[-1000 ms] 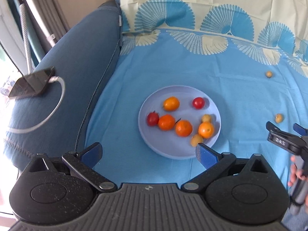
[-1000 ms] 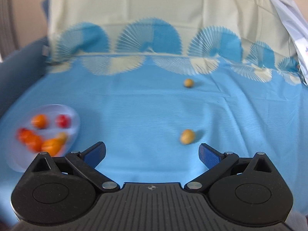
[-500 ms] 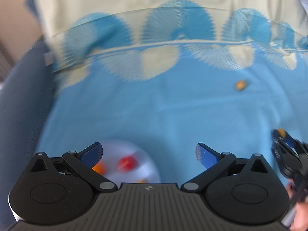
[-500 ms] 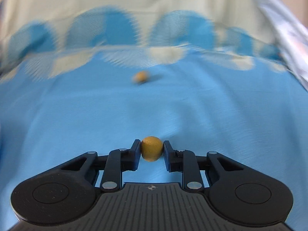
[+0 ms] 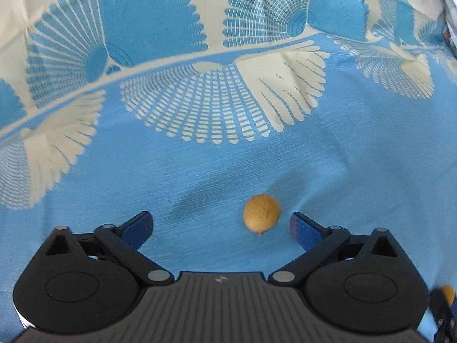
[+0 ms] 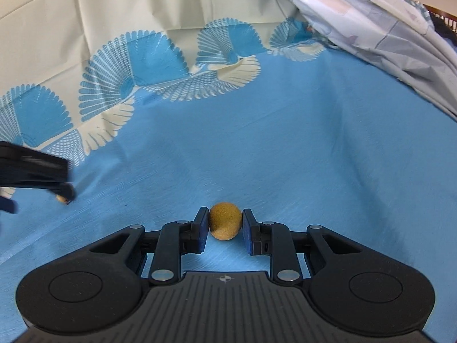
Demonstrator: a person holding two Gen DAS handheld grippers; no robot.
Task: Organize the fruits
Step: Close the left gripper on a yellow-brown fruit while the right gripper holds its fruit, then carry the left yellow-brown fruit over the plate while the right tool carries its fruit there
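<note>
Blue cloth [image 5: 357, 154] printed with cream and blue fan shapes covers the surface in both wrist views; at 1 o'clock in the right wrist view a pale patterned sheet [image 6: 380, 20] lies bunched along its edge.

Left tool [image 5: 221, 224]: released, blue pads spread wide. A small tan fruit [image 5: 262, 213] rests on the cloth between the pads, nearer the right pad and touching neither. It lies at about 1 o'clock from the midpoint of the opening.

Right tool [image 6: 225, 225]: clenched on a second tan fruit [image 6: 225, 224], one pad pressing each side. Whether this fruit is lifted clear of the cloth cannot be told.

No plate or bowl appears in either view, so the destination is out of sight.

Step in hand, as judged: pick up the loose fruit with the left tool. To do it well, shift the tool toward 3 o'clock until the fruit sits midway between the pads, and advance so the pads reach its widest part. Close slowly, since the round fruit would probably roll if one pad arrives first. Keep the pads just above the cloth to avoid pinching a fold. Squeeze only enough to hold; the skin looks soft.
</note>
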